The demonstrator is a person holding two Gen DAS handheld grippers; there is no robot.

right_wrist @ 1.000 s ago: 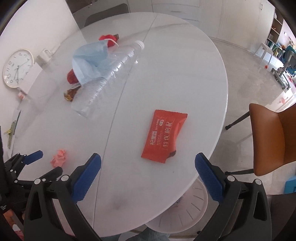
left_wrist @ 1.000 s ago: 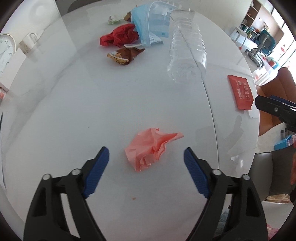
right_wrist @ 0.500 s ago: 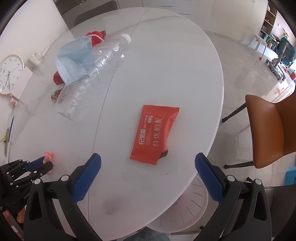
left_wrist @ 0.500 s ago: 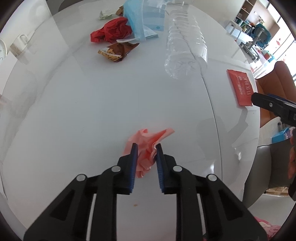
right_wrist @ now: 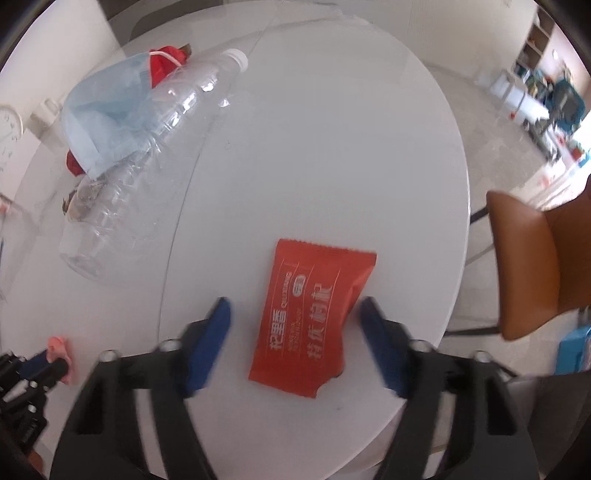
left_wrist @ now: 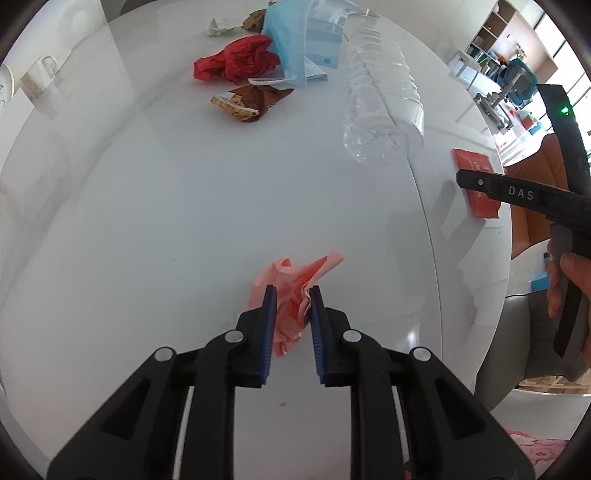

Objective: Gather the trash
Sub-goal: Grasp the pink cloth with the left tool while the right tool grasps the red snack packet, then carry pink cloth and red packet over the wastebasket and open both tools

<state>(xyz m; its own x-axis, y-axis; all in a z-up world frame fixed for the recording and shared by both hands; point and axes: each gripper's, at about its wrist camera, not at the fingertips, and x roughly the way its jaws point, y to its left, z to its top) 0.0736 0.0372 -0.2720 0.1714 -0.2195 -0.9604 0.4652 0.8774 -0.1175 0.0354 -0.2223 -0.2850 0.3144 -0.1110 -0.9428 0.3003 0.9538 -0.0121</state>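
Observation:
My left gripper [left_wrist: 291, 295] is shut on a crumpled pink paper [left_wrist: 295, 280] at the near part of the white round table [left_wrist: 147, 206]. The pink paper [right_wrist: 59, 345] also shows in the right wrist view, held in the left gripper's fingertips [right_wrist: 35, 363]. My right gripper [right_wrist: 295, 310] is open, its two fingers on either side of a red snack wrapper [right_wrist: 310, 317] that lies flat near the table's edge. The wrapper [left_wrist: 476, 184] also shows in the left wrist view, partly hidden behind the right gripper.
A clear plastic bottle [right_wrist: 147, 147] lies on its side mid-table, a blue face mask [left_wrist: 303, 40] by it. Red crumpled paper [left_wrist: 240, 59], a brown wrapper [left_wrist: 251, 99] and a white scrap [left_wrist: 221, 26] lie at the far side. An orange chair [right_wrist: 535, 266] stands right of the table.
My left gripper closed on the pink paper. My right gripper moved forward and down over the red wrapper, its fingers narrowing around it.

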